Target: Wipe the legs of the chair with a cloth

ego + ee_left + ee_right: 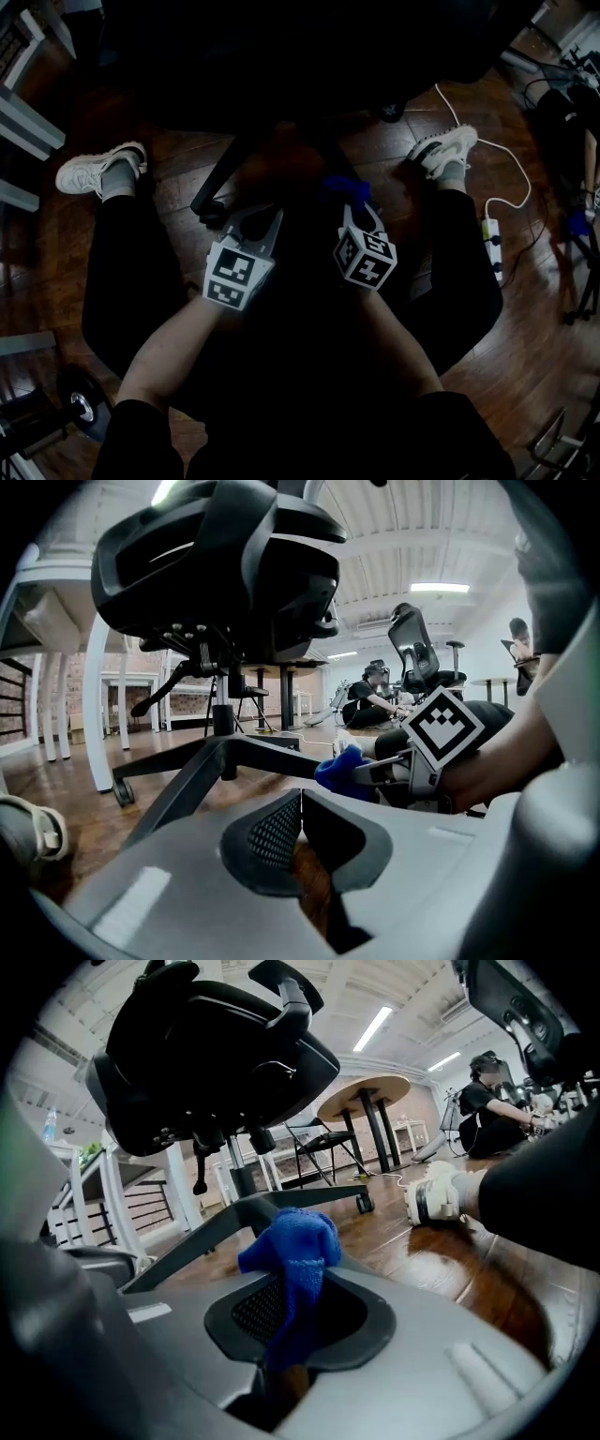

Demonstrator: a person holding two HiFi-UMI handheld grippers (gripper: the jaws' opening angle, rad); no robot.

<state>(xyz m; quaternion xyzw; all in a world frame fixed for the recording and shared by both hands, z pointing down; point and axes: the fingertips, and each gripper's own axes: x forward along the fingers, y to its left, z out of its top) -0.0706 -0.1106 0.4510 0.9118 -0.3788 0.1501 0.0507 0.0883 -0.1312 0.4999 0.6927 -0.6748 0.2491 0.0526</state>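
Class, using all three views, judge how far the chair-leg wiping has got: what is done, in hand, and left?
Done: the blue cloth is clamped in the right gripper. In hand: the cloth is held up in front of the near leg of the chair; whether they touch cannot be told. The left gripper is shut and empty. Left: nothing shows any leg wiped, so all of them seem to remain.

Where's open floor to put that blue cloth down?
Bare wood floor lies between the chair's legs and the right sneaker. Beyond that sneaker it is crowded: a power strip and white cable.
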